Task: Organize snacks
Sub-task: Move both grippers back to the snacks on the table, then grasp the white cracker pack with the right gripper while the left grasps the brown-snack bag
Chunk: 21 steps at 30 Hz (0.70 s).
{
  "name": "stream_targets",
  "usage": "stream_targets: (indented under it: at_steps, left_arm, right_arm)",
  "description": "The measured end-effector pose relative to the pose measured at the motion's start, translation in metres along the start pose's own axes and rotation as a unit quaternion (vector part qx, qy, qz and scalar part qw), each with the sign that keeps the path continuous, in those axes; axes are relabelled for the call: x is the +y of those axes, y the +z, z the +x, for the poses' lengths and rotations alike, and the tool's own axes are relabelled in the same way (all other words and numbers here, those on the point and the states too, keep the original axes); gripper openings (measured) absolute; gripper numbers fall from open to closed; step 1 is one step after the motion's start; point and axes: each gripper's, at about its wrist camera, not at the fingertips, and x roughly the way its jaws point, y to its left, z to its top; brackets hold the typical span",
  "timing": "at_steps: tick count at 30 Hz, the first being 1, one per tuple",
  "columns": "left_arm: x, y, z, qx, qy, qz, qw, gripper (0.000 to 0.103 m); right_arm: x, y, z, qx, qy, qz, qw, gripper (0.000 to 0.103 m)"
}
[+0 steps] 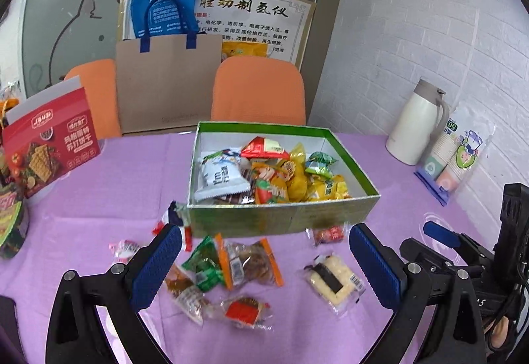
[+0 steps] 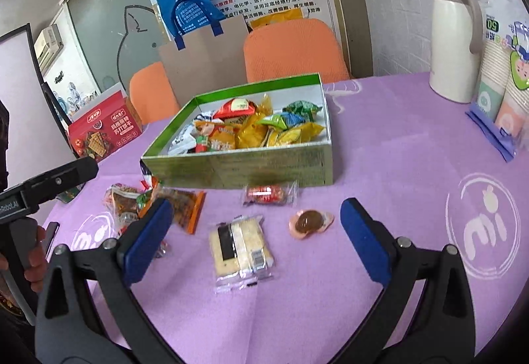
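A green box [image 1: 281, 218] [image 2: 264, 165] holds several wrapped snacks on the purple table. Loose snacks lie in front of it. My left gripper [image 1: 264, 261] is open and empty, above an orange-edged packet [image 1: 251, 261] and a green packet [image 1: 205, 264]. A white rice-cake packet [image 1: 334, 278] [image 2: 241, 248] lies between my right gripper's fingers. My right gripper [image 2: 258, 241] is open and empty above it. A small brown jelly cup [image 2: 310, 222] and a red candy [image 2: 267, 193] lie near the box front.
A red cracker box [image 1: 49, 139] [image 2: 102, 129] stands at the left. A white thermos jug [image 1: 416, 122] [image 2: 453, 40] and a sleeve of paper cups [image 1: 459, 155] [image 2: 502, 83] stand at the right. Orange chairs [image 1: 258, 89] stand behind the table.
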Motion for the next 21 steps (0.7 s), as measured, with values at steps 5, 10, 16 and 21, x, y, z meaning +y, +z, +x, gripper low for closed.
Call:
stream_targets:
  at_steps: [5,10,16,21]
  left_arm:
    - [0.021,-0.039,0.002,0.03,0.001,-0.033,0.999,0.103]
    - [0.034,-0.072,0.002,0.058,0.006,-0.05,0.9971,0.103]
    - [0.047,-0.093,-0.004,0.069,0.0,-0.067,0.9953,0.103]
    - [0.042,-0.091,-0.003,0.065,-0.01,-0.056,0.9963,0.098]
  right_arm:
    - [0.001,-0.03,0.014,0.045,0.007,0.009,0.999,0.101]
    - [0.009,-0.043,0.038,0.084,-0.014,0.004,0.996,0.101]
    - [0.029,-0.041,0.066,0.114,-0.024,-0.05,0.992,0.091]
    - [0.041,-0.046,0.077,0.13,-0.037,-0.087,0.987,0.065]
